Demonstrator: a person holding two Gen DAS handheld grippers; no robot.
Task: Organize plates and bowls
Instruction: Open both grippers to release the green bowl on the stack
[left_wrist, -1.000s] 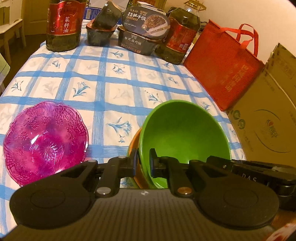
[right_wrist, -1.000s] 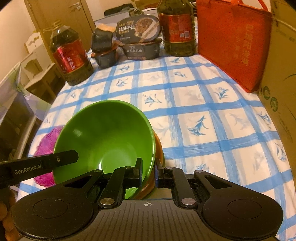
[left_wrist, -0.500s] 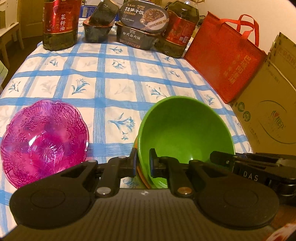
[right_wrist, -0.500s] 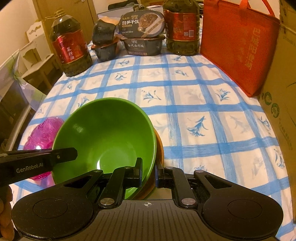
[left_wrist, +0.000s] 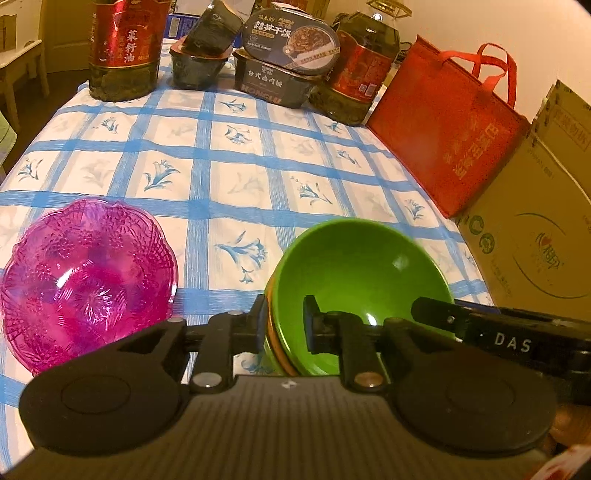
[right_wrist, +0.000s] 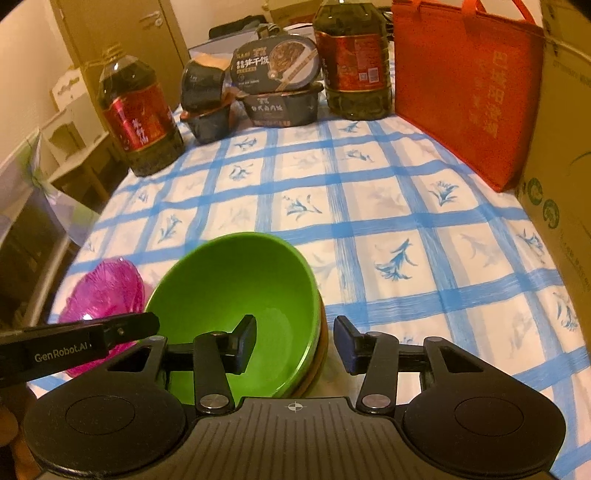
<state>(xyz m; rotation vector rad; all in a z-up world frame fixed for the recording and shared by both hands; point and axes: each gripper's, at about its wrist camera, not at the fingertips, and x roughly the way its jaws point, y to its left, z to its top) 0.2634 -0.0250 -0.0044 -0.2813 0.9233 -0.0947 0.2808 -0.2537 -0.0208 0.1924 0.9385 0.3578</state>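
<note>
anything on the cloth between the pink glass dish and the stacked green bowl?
Nothing: bare blue-checked tablecloth separates the pink patterned glass dish from the green bowl, clearest in the left wrist view.

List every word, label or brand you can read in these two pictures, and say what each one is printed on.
"GenRobot.AI": black left gripper arm, seen in the right wrist view.
"DAS": black right gripper arm, seen in the left wrist view.
"菜籽油": red label of the big dark oil bottle.
"白式卤肉饭", roughly: dark rectangular meal box.
Yellow characters on the red fabric tote bag, the brown cardboard box and the other oil bottle's label: too blurred to read.
</note>
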